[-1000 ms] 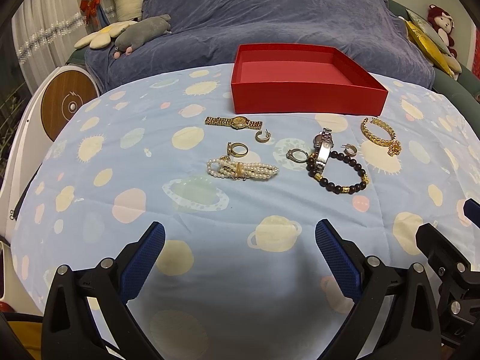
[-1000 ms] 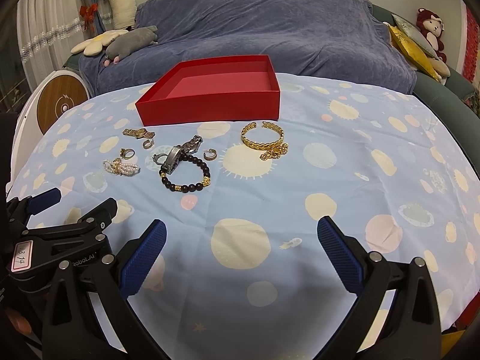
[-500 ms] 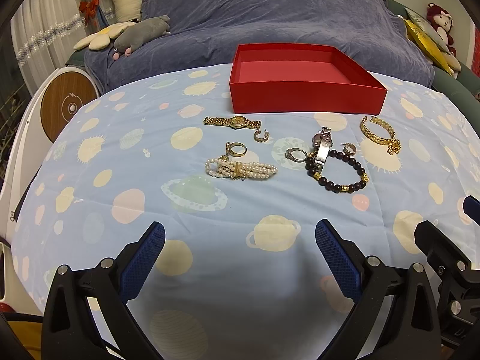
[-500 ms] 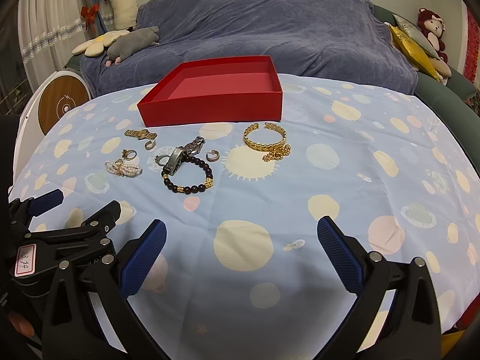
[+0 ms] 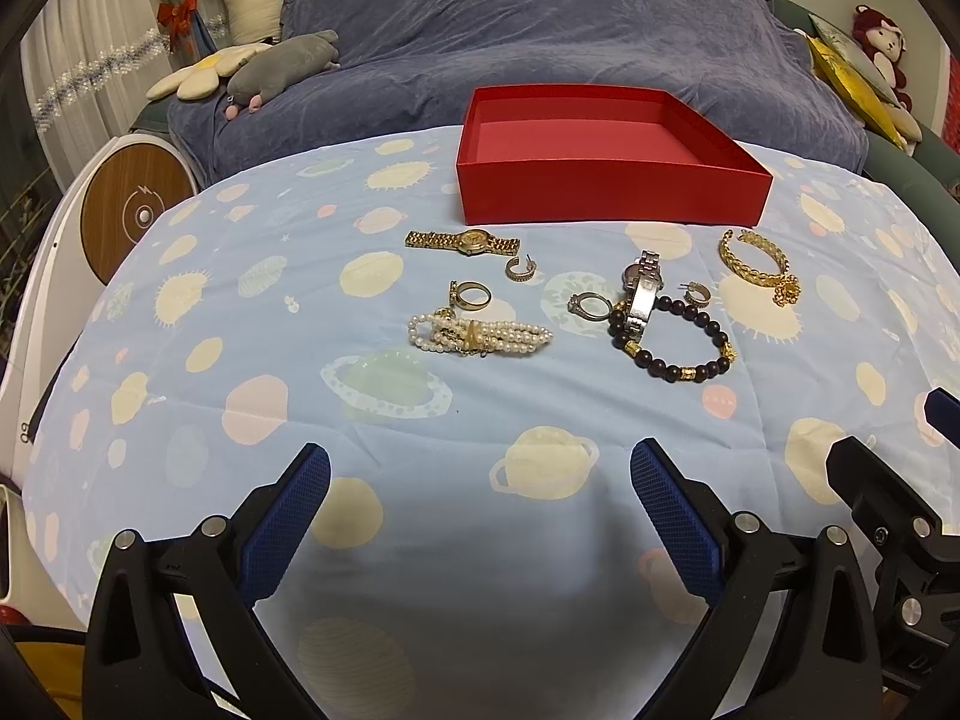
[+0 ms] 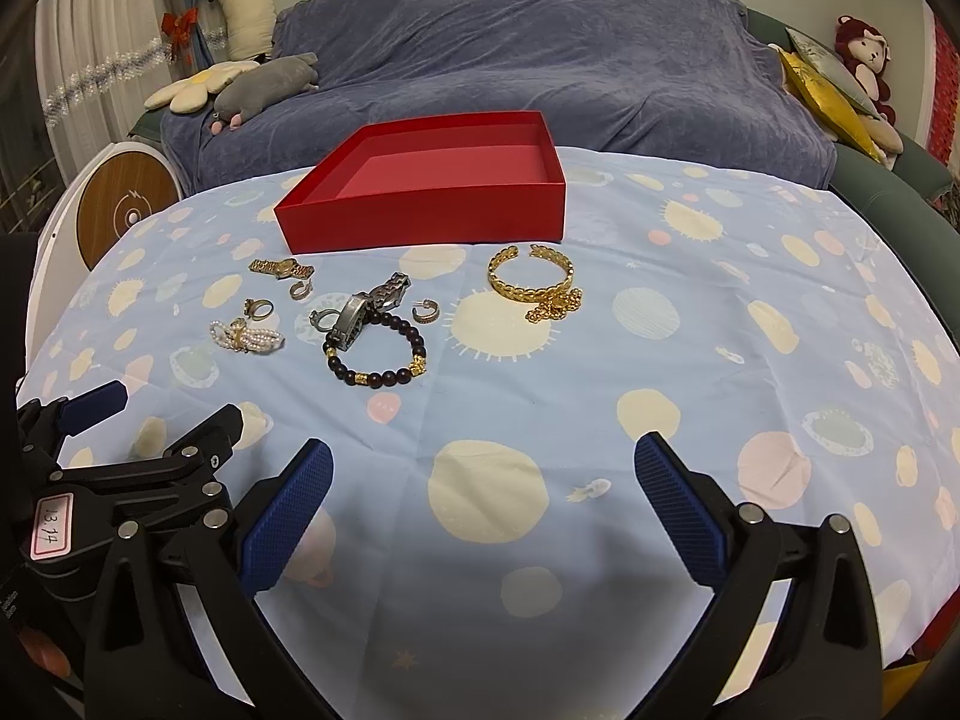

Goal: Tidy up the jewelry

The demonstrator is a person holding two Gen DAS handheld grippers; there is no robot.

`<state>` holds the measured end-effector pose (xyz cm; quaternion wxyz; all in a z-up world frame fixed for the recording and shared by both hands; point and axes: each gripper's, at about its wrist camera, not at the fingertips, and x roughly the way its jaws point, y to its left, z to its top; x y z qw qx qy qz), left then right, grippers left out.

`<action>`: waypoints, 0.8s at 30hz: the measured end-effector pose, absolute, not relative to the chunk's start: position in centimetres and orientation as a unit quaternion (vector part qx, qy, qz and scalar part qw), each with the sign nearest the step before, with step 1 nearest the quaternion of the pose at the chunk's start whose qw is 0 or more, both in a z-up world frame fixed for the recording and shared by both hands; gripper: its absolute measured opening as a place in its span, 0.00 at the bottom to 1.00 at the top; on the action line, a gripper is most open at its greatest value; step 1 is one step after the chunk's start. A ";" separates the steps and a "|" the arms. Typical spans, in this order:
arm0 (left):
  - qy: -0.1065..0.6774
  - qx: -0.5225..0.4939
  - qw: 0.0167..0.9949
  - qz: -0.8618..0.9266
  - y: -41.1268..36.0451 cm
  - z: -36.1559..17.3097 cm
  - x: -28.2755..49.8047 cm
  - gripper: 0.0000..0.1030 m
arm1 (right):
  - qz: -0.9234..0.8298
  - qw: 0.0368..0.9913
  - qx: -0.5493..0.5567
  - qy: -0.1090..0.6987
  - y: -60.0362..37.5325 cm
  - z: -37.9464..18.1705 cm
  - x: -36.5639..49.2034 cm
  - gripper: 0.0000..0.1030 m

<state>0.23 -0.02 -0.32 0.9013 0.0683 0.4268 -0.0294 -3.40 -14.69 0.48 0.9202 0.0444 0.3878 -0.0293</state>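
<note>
An empty red box [image 5: 612,198] stands at the far side of the table; it also shows in the right wrist view [image 6: 426,216]. In front of it lie a gold watch [image 5: 462,241], a pearl bracelet [image 5: 480,336], a gold ring [image 5: 471,295], a silver watch [image 5: 641,294], a dark bead bracelet [image 5: 678,354], a gold cuff bracelet [image 5: 757,267] and small hoop earrings. My left gripper [image 5: 480,498] is open and empty, near the table's front edge. My right gripper [image 6: 483,492] is open and empty, right of the left one.
The table has a light blue cloth with a planet print [image 6: 690,360]. A sofa under a blue-grey cover [image 5: 540,30] stands behind it, with plush toys at both ends. A round wooden-faced appliance [image 5: 135,213] stands at the left.
Both grippers have shifted slightly; the right one has edged a little forward. The jewelry and box have not moved.
</note>
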 end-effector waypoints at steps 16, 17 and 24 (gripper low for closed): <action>0.424 0.070 0.903 -0.018 -0.1 -0.4 0.1 0.95 | -0.026 0.920 0.044 0.388 -14.6 0.5 -3.4 0.96; 0.424 0.070 0.903 -0.018 0.0 -0.4 0.1 0.95 | -0.025 0.920 0.045 0.388 -14.5 0.5 -3.4 0.96; 0.424 0.070 0.903 -0.017 0.0 -0.4 0.1 0.95 | -0.024 0.920 0.045 0.387 -14.4 0.5 -3.4 0.96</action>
